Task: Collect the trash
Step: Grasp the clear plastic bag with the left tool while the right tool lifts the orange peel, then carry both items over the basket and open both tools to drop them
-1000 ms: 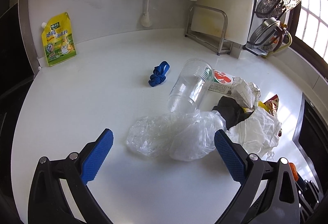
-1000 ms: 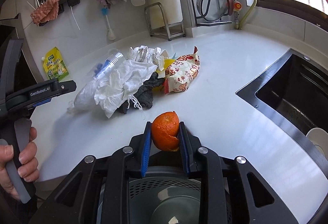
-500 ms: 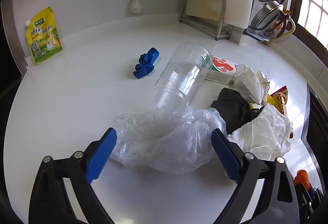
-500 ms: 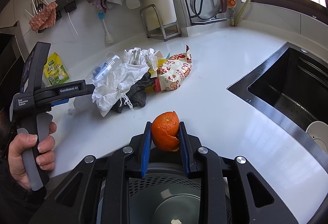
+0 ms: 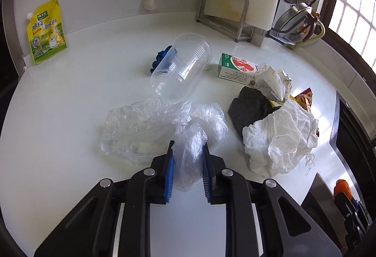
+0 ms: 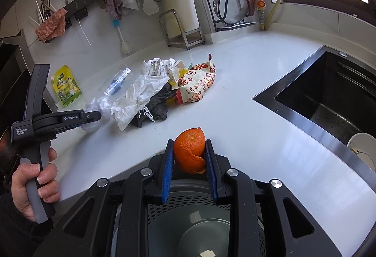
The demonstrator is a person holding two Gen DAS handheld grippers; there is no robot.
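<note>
Since the earlier frame the jaws of the left gripper (image 5: 188, 164) have just been closing, and now they pinch a bunched fold of the clear plastic bag (image 5: 150, 127) between the blue pads at the lower centre of the left wrist view. The rest of the bag lies flat on the white counter (image 5: 70, 97), spread to the left and upward from the jaws. Just above it a clear plastic cup (image 5: 182, 66) lies on its side, its long axis running from lower left to upper right, with the open mouth toward the upper right. To the right are a white crumpled tissue (image 5: 279, 139), a dark cloth (image 5: 251, 106) and a small carton (image 5: 237, 69). In the right wrist view, the right gripper (image 6: 189, 156) has its jaws closed on a piece of orange peel (image 6: 190, 151) at the lower centre, above a round grey bin (image 6: 199, 228).
</note>
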